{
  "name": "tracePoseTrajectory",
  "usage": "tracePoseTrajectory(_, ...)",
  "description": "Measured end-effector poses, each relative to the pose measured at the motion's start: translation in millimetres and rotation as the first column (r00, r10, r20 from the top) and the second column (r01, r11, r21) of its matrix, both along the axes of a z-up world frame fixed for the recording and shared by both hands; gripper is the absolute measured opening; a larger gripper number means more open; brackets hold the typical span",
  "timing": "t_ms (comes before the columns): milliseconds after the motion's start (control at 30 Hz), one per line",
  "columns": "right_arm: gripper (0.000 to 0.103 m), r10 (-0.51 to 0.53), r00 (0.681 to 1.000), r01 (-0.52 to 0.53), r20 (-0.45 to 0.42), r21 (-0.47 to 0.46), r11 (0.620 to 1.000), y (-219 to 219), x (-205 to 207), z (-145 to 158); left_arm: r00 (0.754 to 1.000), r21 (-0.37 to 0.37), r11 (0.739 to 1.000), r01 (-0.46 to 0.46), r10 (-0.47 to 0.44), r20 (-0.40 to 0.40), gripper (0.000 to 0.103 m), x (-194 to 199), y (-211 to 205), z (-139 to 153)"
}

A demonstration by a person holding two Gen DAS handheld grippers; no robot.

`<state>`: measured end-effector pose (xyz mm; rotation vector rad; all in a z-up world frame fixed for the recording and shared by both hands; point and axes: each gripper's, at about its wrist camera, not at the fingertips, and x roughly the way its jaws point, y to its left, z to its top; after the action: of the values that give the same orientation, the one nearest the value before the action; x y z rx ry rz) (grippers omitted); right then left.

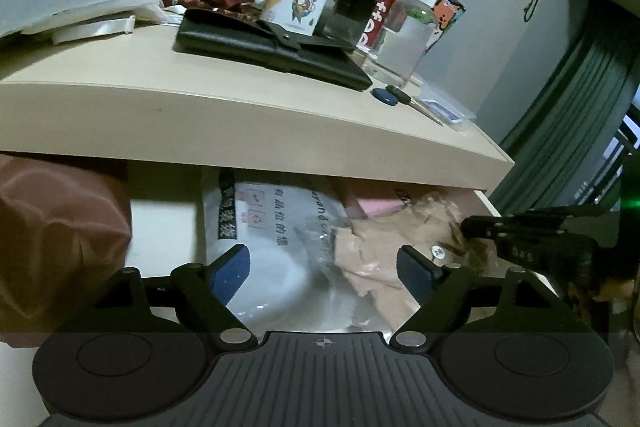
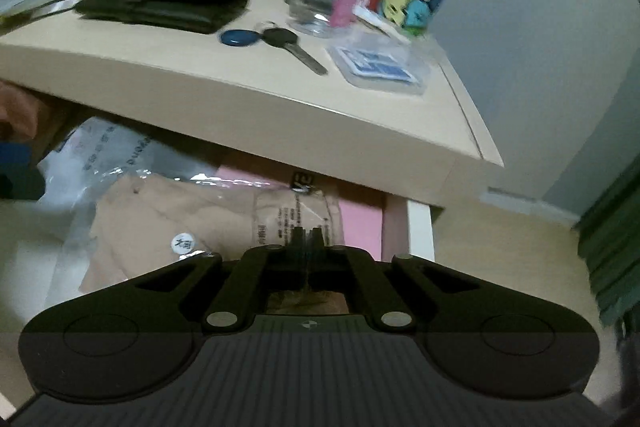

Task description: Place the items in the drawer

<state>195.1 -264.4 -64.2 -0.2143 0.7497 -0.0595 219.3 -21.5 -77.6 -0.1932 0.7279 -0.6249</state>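
The drawer [image 2: 418,227] stands pulled out under the worktop [image 1: 240,107], and a beige packet [image 2: 160,211] lies inside it beside a white bag [image 1: 272,219]. The right hand-held gripper [image 2: 307,233] is pressed together on the packet's clear wrapping; the left hand-held gripper [image 1: 324,267] is spread and holds nothing. The thin film may slip or tear if pulled. The key [image 2: 294,45] near the worktop edge could be knocked off.
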Motion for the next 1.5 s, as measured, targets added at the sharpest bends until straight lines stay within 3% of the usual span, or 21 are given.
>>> tracePoseTrajectory(67,0.016,0.016,1.0,-0.016,0.003,0.009,1.0,2.3,-5.1,4.1,1.0,0.006,1.0,0.0,0.0,0.01,0.081,-0.6,1.2,0.6)
tracePoseTrajectory(133,0.051,0.04,0.999,-0.04,0.02,0.023,0.999,4.8,-11.6,9.7,1.0,0.009,1.0,-0.002,0.002,0.016,0.083,-1.1,2.9,1.0)
tracePoseTrajectory(233,0.056,0.103,0.994,-0.104,0.041,0.043,0.994,12.9,-21.4,19.8,1.0,0.008,1.0,-0.005,0.004,0.02,0.084,-1.7,6.3,1.4)
tracePoseTrajectory(333,0.066,0.166,0.985,-0.159,-0.056,0.109,0.981,18.4,-22.0,22.1,1.0,0.005,1.0,0.001,-0.001,0.032,0.085,-3.2,9.1,2.2)
tracePoseTrajectory(400,0.067,0.166,0.978,-0.146,-0.129,0.154,0.977,19.3,-20.7,20.3,0.998,0.0,1.0,0.025,-0.025,0.062,0.09,-7.1,9.4,4.4)
tracePoseTrajectory(500,0.067,0.16,0.975,-0.137,-0.155,0.149,0.979,24.7,-25.1,15.4,0.987,-0.011,0.996,0.086,-0.084,0.138,0.103,-17.4,9.0,10.4)
tracePoseTrajectory(700,0.067,0.112,0.95,-0.076,-0.29,0.131,0.988,39.7,-28.5,0.3,0.971,0.049,0.992,0.112,-0.12,0.206,0.103,-28.3,2.8,15.2)
tracePoseTrajectory(800,0.068,0.114,0.943,-0.072,-0.312,0.143,0.987,43.3,-31.1,-8.3,0.97,0.093,0.99,0.101,-0.119,0.211,0.103,-28.9,0.5,14.7)
tracePoseTrajectory(1000,0.07,0.063,0.96,-0.016,-0.272,0.172,0.985,50.2,-25.7,-18.5,0.98,0.072,0.99,0.119,-0.129,0.154,0.103,-22.0,4.3,10.1)
tracePoseTrajectory(1267,0.071,-0.062,0.995,0.069,-0.074,0.094,0.993,47.8,-14.2,-3.7,0.989,0.013,0.994,0.108,-0.109,0.097,0.103,-14.6,12.5,6.5)
tracePoseTrajectory(1500,0.076,0.002,0.992,0.011,-0.127,0.098,0.995,58.8,-12.9,-11.2,0.985,0.031,0.992,0.125,-0.128,0.114,0.103,-18.5,10.3,7.6)
